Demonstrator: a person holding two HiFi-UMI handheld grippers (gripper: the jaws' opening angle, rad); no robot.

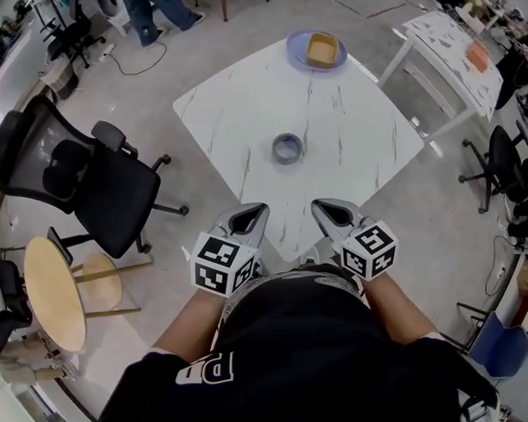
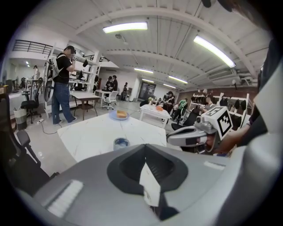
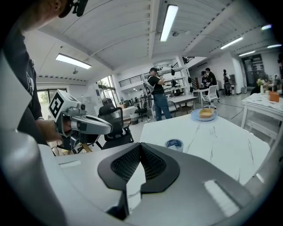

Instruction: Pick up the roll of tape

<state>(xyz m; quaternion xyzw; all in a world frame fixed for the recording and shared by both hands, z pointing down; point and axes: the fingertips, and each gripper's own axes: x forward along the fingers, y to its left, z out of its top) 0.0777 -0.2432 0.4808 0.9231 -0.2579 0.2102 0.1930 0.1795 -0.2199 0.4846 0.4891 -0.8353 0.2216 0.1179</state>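
Observation:
The roll of tape [image 1: 287, 148] lies flat near the middle of the white marbled table [image 1: 356, 116], grey-blue with a hollow centre. It also shows in the left gripper view as a small tape ring [image 2: 121, 142] and in the right gripper view as the tape [image 3: 174, 144]. Both grippers hover at the table's near corner, well short of the roll. My left gripper [image 1: 249, 217] is shut and holds nothing, and its jaws [image 2: 145, 151] meet. My right gripper [image 1: 330, 212] is likewise shut and empty [image 3: 140, 148].
A blue plate [image 1: 298, 56] with a tan block on it sits at the table's far corner. A black office chair [image 1: 73, 178] and a round wooden stool [image 1: 55, 291] stand to the left. Another white table [image 1: 453, 48] and chairs [image 1: 504, 163] stand at the right.

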